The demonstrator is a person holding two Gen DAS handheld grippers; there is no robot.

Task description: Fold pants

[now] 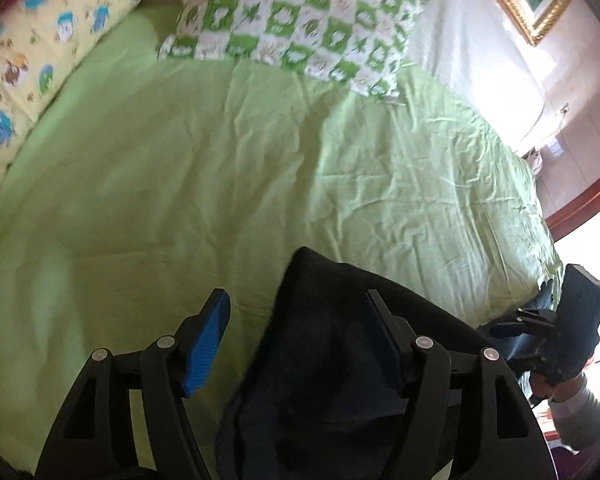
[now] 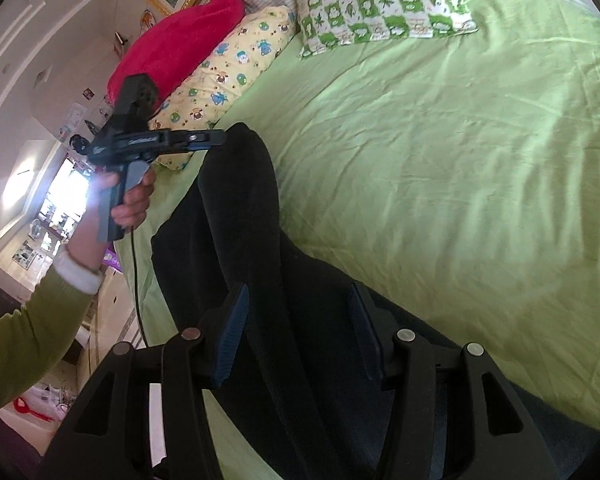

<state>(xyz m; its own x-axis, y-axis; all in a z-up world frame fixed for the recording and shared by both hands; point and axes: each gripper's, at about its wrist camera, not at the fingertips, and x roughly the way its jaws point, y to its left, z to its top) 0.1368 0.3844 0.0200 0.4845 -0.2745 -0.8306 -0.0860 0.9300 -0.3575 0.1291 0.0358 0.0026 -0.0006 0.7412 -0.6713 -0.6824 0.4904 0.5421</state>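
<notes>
I've got the dark pants (image 1: 340,360) low-centre in the left wrist view, draped over the near edge of the bed (image 1: 220,180) w/ its light green sheet. My left hand-held gripper (image 1: 296,332) has its blue-padded fingers (image 1: 204,352) spread wide; the left pad is over bare sheet, the right pad sits against the dark cloth, so nothing is pinched. At the right edge of that frame I see the right hand-held gripper (image 1: 500,326) held in a gloved hand, its tip by the fabric; can't tell there how its fingers stand.

In the right wrist view the pants (image 2: 240,208) run from bottom centre up to mid-left, rising in a hump. The right hand-held gripper (image 2: 296,332) is also spread, cloth lying between and under the pads, not clamped. The left hand-held gripper (image 2: 216,137) shows at mid-left, tip touching the top of the hump. Checked green pillow (image 2: 384,0) top centre, yellow cartoon pillow (image 2: 228,76) & red cushion (image 2: 180,40) upper left.
</notes>
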